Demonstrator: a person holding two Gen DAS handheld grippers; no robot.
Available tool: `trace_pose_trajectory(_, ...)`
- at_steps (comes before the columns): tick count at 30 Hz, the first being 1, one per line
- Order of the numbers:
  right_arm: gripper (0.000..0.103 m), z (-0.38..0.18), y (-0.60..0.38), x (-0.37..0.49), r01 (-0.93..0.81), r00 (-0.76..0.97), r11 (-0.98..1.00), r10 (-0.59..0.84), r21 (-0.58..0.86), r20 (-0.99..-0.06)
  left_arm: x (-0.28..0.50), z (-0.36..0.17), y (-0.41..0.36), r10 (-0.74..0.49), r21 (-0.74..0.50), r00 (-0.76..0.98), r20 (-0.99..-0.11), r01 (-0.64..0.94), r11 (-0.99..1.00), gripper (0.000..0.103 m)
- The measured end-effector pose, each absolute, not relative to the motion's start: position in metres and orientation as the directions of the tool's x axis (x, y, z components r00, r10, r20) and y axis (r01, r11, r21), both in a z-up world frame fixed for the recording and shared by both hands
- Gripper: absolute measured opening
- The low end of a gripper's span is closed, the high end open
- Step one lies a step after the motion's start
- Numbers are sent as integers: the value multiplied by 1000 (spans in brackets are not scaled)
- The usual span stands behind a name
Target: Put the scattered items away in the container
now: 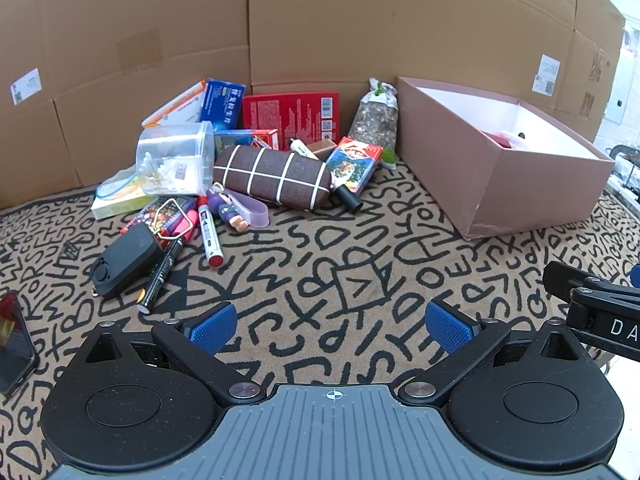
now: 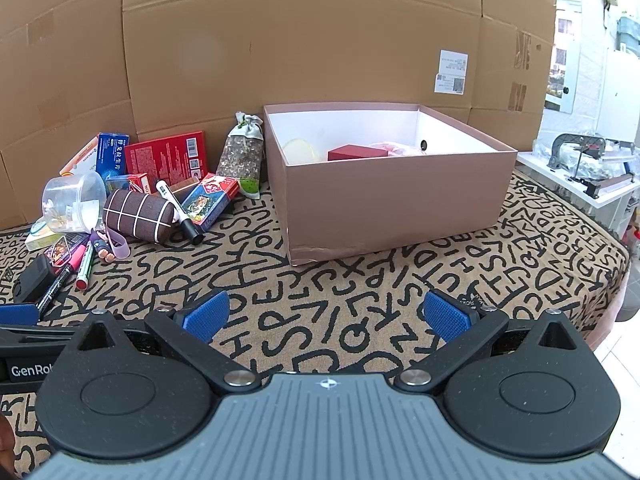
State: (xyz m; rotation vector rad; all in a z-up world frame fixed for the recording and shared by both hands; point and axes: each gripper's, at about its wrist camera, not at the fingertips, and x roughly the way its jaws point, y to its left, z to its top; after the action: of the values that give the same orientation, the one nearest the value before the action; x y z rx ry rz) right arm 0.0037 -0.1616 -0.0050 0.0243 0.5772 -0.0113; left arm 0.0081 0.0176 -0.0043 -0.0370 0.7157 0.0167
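Both claws hang spread wide and empty over a tan cloth printed with black letters: the left claw (image 1: 330, 326) and the right claw (image 2: 326, 316) each show two ribbed blue pads on black arms. The container is a pink cardboard box (image 2: 396, 196), square-cornered, white inside, lidless, standing on the cloth against a corrugated cardboard wall (image 2: 280, 40). Inside it lie a dark red block (image 2: 356, 153), a pale round thing and something pink, too hidden to name. The scattered items sit heaped just left of the box: one brown fabric case (image 1: 272, 178) with a white grid, rounded like a loaf; one clear plastic tub (image 1: 176, 158) on its side holding cotton swabs; one flat red carton (image 1: 292, 118) leaning on the wall; one blue carton (image 1: 222, 102); one mesh sachet (image 1: 378, 118) of dried bits; one tiger-printed card pack (image 1: 352, 164); one red-capped marker (image 1: 210, 236); one black key fob (image 1: 126, 262)
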Motion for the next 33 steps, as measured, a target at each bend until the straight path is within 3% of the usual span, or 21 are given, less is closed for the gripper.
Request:
trace_pose_trajectory(20, 103, -20, -147, 46, -17, 796, 1000, 7, -11, -605, 45, -25, 34, 4, -38, 716, -698, -42, 998, 103)
trace_pose_trajectory(33, 103, -47, -107, 97, -175, 757, 985, 131, -5, -641, 75, -51, 103, 21, -132, 717, -697, -156, 979, 103)
